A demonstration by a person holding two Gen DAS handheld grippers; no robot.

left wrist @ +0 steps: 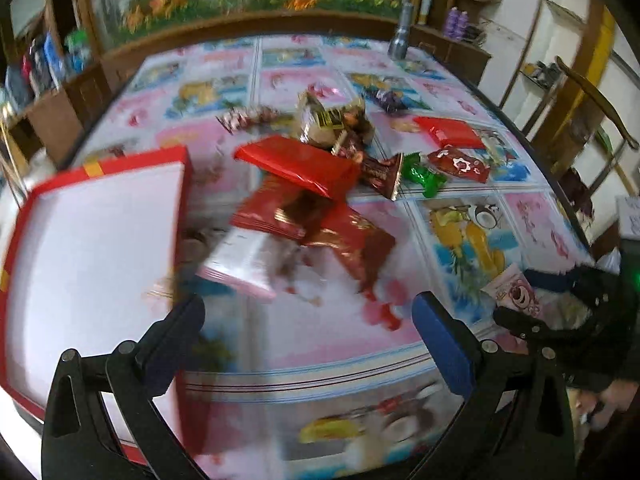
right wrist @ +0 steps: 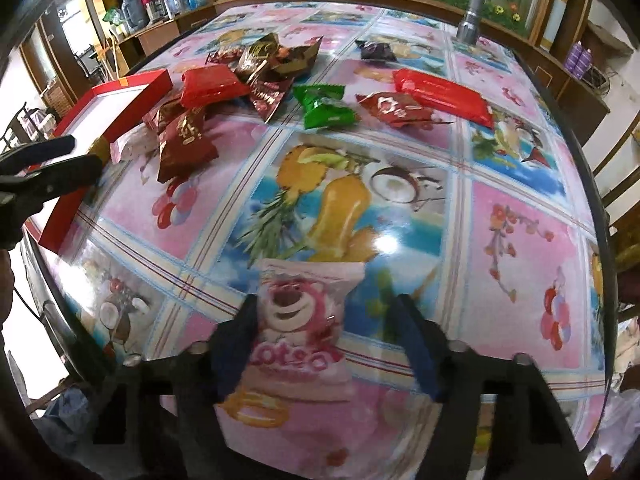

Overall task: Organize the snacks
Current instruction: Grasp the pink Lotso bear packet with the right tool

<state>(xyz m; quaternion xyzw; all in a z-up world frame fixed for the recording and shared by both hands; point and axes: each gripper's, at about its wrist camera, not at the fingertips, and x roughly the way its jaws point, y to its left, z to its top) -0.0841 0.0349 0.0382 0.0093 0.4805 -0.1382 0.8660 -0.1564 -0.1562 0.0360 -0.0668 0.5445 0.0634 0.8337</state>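
A pink Lotso bear packet (right wrist: 298, 320) lies on the table between the fingers of my right gripper (right wrist: 324, 336). The left finger touches its edge, and a gap shows at the right finger, so the jaws stand open around it. In the left wrist view the same packet (left wrist: 512, 288) and right gripper (left wrist: 520, 300) sit at the right. My left gripper (left wrist: 312, 328) is wide open and empty above the tablecloth, beside the red box (left wrist: 136, 160) with a white inside. A blurred pile of red packets (left wrist: 296, 164) and a pink-white packet (left wrist: 240, 264) lies just ahead of it.
More snacks lie further back: a green packet (right wrist: 326, 108), a red flower-print packet (right wrist: 394, 110), a long red packet (right wrist: 444, 94) and a dark purple one (right wrist: 376, 50). A silver flashlight (right wrist: 470, 28) stands at the far edge. Shelves and chairs ring the table (right wrist: 520, 264).
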